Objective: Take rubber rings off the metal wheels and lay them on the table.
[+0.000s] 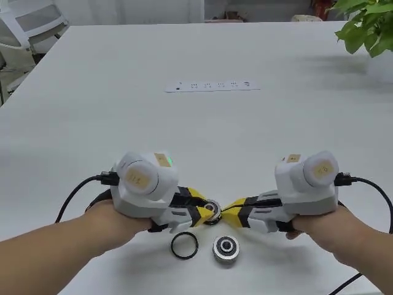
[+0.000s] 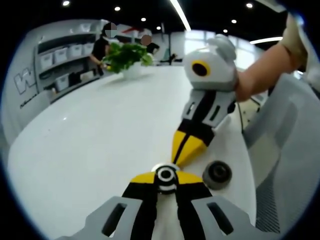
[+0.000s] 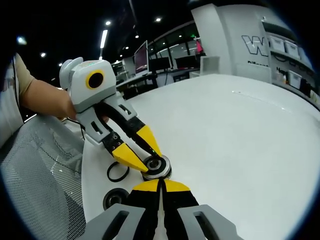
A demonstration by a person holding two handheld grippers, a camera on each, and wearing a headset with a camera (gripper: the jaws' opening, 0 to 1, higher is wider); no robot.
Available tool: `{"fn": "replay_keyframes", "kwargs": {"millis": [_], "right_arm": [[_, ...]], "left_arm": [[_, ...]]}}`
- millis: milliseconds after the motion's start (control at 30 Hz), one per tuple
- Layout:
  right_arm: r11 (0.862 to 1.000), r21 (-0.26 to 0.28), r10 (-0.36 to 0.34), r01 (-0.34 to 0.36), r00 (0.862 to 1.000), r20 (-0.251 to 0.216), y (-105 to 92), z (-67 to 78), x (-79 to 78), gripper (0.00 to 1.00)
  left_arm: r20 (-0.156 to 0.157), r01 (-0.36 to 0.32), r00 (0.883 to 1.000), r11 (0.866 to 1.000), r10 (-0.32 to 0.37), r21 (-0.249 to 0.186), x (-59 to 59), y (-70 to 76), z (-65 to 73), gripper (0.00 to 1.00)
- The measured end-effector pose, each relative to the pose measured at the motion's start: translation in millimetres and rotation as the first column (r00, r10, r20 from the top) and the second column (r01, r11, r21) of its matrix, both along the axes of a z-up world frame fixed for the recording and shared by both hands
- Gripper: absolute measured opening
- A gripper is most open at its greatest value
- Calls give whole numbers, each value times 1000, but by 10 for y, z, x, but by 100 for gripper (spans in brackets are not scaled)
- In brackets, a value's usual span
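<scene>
Just above the desk's (image 1: 258, 123) near edge, the left gripper's (image 1: 203, 211) jaws clamp a metal wheel (image 1: 212, 209). The right gripper's (image 1: 228, 209) jaws are pressed together at its rim. A loose rubber ring (image 1: 173, 245) and a second wheel (image 1: 226, 247) lie below.

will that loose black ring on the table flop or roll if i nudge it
The ring looks thin and hollow, so it is probably light and bendy when pinched. It lies flat on the smooth table, so a nudge would likely slide it, not roll it.

Two metal wheels (image 1: 226, 247), one loose rubber ring (image 1: 184, 245), one power strip (image 1: 212, 86), one plant (image 1: 367, 24).
</scene>
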State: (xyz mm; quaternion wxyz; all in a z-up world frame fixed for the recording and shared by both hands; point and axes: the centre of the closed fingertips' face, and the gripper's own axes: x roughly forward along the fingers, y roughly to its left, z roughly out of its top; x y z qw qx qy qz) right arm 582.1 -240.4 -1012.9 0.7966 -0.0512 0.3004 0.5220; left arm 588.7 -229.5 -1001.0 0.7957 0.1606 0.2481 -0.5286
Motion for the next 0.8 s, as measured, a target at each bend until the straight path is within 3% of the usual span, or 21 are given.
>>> {"fn": "replay_keyframes", "kwargs": {"millis": [300,600,800], "right_arm": [[1000,11,-1,1,1000,-4,-3,45,4,0],[995,66,-71,75,995,-69,-10,24,18,0],[995,64,-71,75,996,-56,-2,29,30,0]], "left_arm": [[0,-5,1000,1000,5,2,2,3,5,14],[-1,-11,1000,1000,11,6,-1,8,4,14],[-9,-9,1000,1000,9,4,-6,13,6,15]]}}
